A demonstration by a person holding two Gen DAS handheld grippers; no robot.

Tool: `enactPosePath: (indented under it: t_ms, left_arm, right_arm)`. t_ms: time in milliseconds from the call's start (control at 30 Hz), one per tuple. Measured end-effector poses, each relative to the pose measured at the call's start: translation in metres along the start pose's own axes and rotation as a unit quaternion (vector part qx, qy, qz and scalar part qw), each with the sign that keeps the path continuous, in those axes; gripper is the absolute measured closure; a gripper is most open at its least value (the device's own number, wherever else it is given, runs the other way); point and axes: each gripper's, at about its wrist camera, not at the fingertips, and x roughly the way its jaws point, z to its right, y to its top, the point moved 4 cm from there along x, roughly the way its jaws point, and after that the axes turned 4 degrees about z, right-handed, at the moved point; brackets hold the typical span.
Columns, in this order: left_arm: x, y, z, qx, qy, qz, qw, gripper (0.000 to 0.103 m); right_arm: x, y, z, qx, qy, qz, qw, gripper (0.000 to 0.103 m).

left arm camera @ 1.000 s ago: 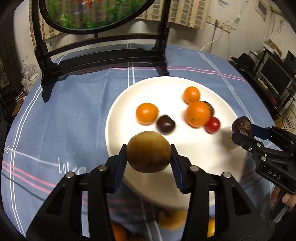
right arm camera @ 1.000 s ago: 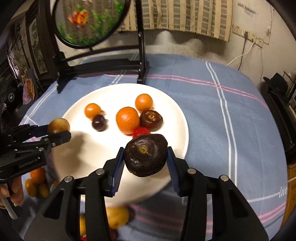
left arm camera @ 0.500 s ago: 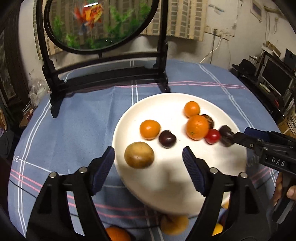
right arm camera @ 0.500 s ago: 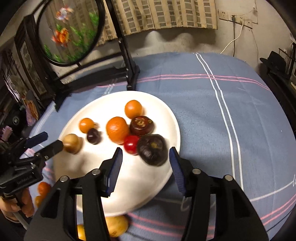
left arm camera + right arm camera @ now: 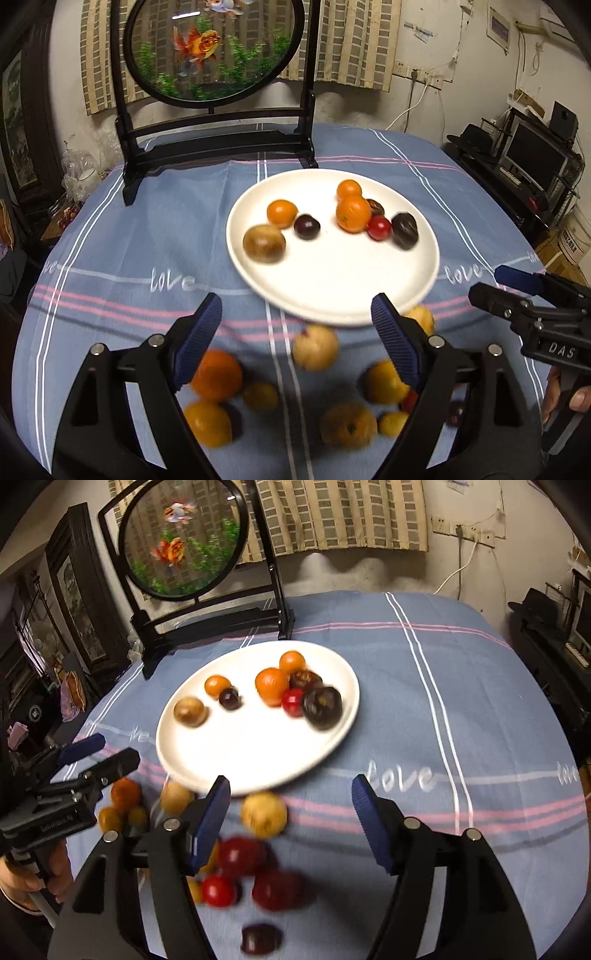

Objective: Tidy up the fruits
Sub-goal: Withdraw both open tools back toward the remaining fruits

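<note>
The round white ceramic plate (image 5: 424, 273) sits on the blue cloth-covered table (image 5: 122, 236) with pink and white stripes, and seven fruits are already laid on it. The brown-green round fruit (image 5: 264, 243) rests near the plate's left edge, touching a small orange citrus (image 5: 282, 213); the dark purple, wrinkled round fruit (image 5: 321, 706) lies near the right rim, pressed against a small red fruit (image 5: 293, 701). Both look smooth and round, so a roll toward the shallow rim can be feared if the plate is nudged by a finger.

The left gripper (image 5: 295, 332) is seen with its blue-padded jaws standing wide apart and nothing between them; its jaws have just been opening. The right gripper (image 5: 290, 812) is likewise spread and empty, having just been opening as well.

Loose fruits remain crowded on the cloth in front of the plate: a large orange (image 5: 216, 374), a pale yellow fruit (image 5: 264, 814), a red tomato-like fruit (image 5: 218, 890). Because they lie close together, a neighbour could be knocked off the table when one is picked, or two could be pinched at once. The soft red ones could be bruised by a hard squeeze
</note>
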Motion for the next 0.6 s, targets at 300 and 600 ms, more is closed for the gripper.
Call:
enactPosePath:
  t_ms: [300,600]
  left_arm:
    - [-0.029,-0.059,-0.011,-0.03,0.005,-0.009,0.9995,0.015]
    - [-0.042,-0.082,-0.023,-0.03,0.023,-0.006,0.9992,0.015]
  right_arm:
    - [-0.027,-0.056,-0.001,0.044,0.018,0.004,0.999,0.034]
    - [-0.033,-0.086,-0.016,0.022,-0.003,0.002,1.0,0.034]
